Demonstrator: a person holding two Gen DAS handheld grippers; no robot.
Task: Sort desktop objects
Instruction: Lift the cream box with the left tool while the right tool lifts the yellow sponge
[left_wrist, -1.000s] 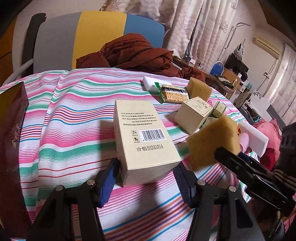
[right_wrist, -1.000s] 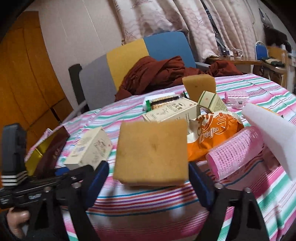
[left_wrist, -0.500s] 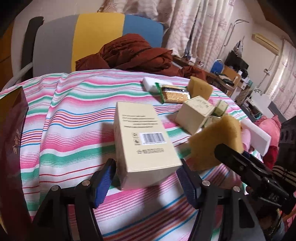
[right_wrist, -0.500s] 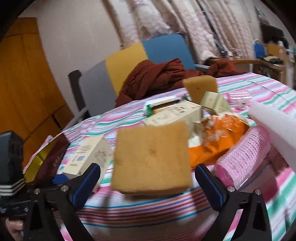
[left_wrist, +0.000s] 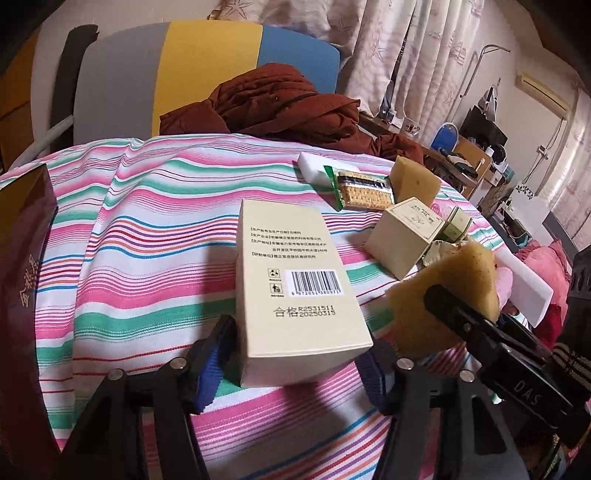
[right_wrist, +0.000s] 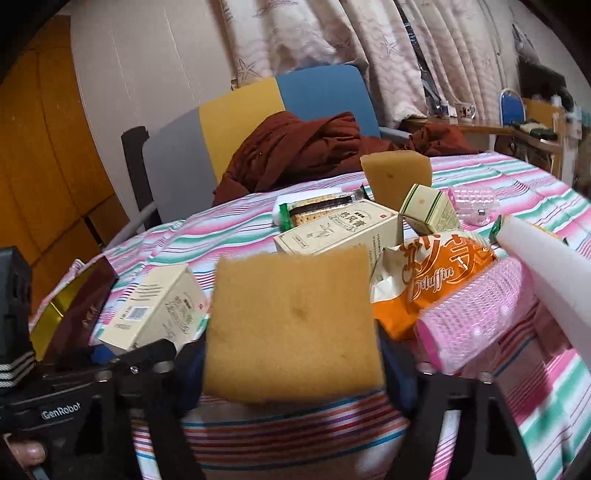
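Note:
A beige carton with a barcode (left_wrist: 295, 295) lies on the striped tablecloth (left_wrist: 147, 240), and my left gripper (left_wrist: 295, 369) has its blue pads pressed against both of the carton's sides. My right gripper (right_wrist: 291, 369) is shut on a square yellow sponge (right_wrist: 291, 328), held just over the table's near edge. The left wrist view shows that sponge (left_wrist: 443, 295) at the right under a black finger. A second sponge (right_wrist: 395, 173), a cracker packet (right_wrist: 317, 206), another beige carton (right_wrist: 340, 229) and a small green-and-white box (right_wrist: 428, 210) sit farther back.
An orange snack bag (right_wrist: 432, 280), a pink hair roller (right_wrist: 480, 325) and a white foam block (right_wrist: 546, 266) crowd the right side. A burgundy box (left_wrist: 22, 277) stands at the left edge. A chair draped with a brown garment (left_wrist: 273, 103) is behind the table.
Half a second ago the right gripper's fingers stood wider than the sponge; now they press its sides. The left gripper's pads have drawn in against the carton.

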